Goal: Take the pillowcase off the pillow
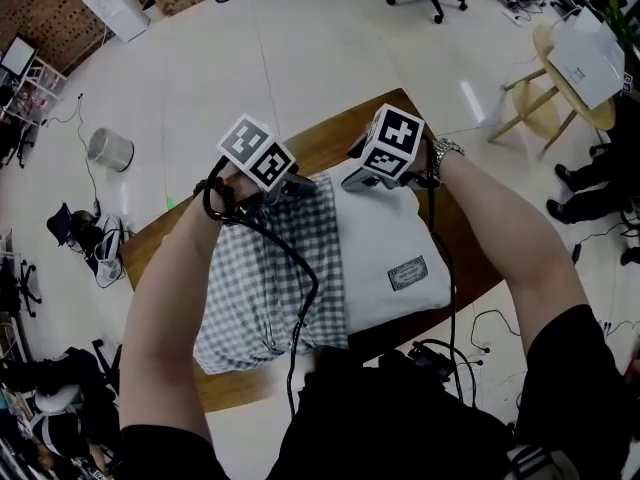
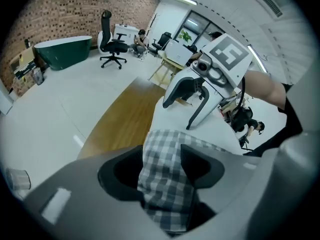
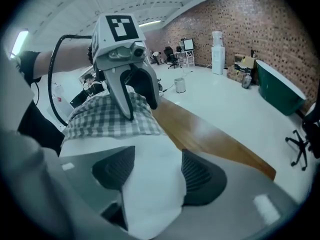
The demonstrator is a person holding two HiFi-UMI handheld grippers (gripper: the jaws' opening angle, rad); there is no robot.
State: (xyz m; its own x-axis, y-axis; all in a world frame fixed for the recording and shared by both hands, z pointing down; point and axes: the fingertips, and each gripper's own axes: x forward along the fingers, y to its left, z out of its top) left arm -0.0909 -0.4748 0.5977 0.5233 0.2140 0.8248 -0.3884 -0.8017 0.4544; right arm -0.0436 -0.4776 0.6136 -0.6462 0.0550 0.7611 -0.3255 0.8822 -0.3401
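A grey-and-white checked pillowcase [image 1: 262, 268] covers the left half of a white pillow [image 1: 385, 243] lying on the brown table [image 1: 330, 136]. The pillow's right half, with a small dark label, is bare. My left gripper [image 1: 290, 186] is at the far edge and is shut on a bunched fold of the pillowcase [image 2: 165, 151], which fills the gap between its pads. My right gripper [image 1: 365, 180] is next to it and grips the far corner of the bare pillow [image 3: 150, 194]; the white fabric touches both pads. In the right gripper view the left gripper [image 3: 140, 110] stands on the checked cloth [image 3: 105, 118].
The table's far edge [image 3: 215, 144] drops to a white floor. A metal bin [image 1: 110, 148] stands to the left, and a wooden stool [image 1: 540, 108] and a seated person [image 1: 600, 178] to the right. Cables hang over the pillowcase [image 1: 300, 298]. A green tub [image 2: 62, 51] stands by the brick wall.
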